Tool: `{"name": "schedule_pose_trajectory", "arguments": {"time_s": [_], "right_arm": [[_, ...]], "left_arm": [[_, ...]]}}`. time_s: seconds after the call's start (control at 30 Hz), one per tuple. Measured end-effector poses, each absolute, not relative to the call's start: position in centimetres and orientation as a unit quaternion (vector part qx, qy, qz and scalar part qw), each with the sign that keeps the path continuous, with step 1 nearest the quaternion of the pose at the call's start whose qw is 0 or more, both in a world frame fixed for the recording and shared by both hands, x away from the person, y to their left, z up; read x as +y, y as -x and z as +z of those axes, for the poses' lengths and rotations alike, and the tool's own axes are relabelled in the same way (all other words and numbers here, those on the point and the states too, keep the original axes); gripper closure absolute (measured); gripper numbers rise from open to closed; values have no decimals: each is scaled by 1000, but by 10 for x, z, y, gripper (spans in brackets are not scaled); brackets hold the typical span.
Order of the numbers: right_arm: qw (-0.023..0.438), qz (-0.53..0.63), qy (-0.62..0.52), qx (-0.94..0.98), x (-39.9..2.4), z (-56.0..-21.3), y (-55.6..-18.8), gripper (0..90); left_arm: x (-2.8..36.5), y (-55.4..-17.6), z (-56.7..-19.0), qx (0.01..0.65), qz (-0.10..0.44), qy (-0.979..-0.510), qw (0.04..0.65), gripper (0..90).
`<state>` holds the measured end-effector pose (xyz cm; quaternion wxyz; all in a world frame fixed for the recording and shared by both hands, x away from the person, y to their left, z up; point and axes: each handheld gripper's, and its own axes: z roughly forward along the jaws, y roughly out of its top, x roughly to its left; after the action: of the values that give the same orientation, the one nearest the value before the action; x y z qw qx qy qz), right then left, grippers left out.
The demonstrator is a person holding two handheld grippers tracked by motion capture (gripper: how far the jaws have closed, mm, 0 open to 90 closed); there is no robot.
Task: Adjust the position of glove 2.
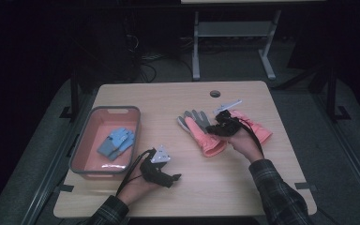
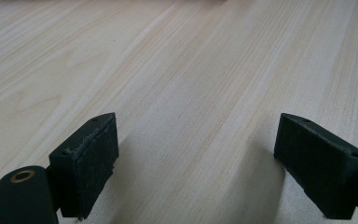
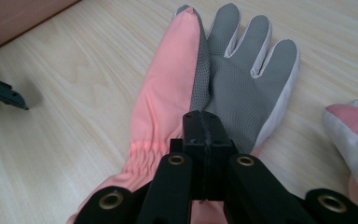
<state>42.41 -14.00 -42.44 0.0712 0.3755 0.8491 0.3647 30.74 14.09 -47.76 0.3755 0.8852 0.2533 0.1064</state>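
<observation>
The right gripper (image 3: 205,128), jaws together and seemingly pinching its fabric, is positioned over the pink-and-grey glove (image 3: 223,79) lying mid-table beside a second pink glove (image 1: 258,129), while blue folded items (image 1: 117,142) are contained in the grey-rimmed pink plastic bin (image 1: 82,145) near the wide-apart left gripper (image 1: 161,171).

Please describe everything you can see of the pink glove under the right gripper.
The pink glove lies flat on the wooden table, fingers away from the person. It looks like smooth pink fabric with a grey dotted palm, whitish finger sides and a gathered wrist. The right gripper, jaws shut, sits over its palm; whether it pinches the fabric is unclear.
</observation>
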Motion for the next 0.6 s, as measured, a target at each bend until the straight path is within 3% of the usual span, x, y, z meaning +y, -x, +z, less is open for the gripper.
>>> {"name": "schedule_pose_trajectory", "arguments": {"time_s": [0.33,0.6], "right_arm": [[54,353,-381,853,-132,-435,-436,898],[52,354,-377,854,-141,-437,-423,898]], "left_arm": [[141,-307,-478,251,105,-886,375,129],[141,-307,-477,250,106,-887,374,130]]}}
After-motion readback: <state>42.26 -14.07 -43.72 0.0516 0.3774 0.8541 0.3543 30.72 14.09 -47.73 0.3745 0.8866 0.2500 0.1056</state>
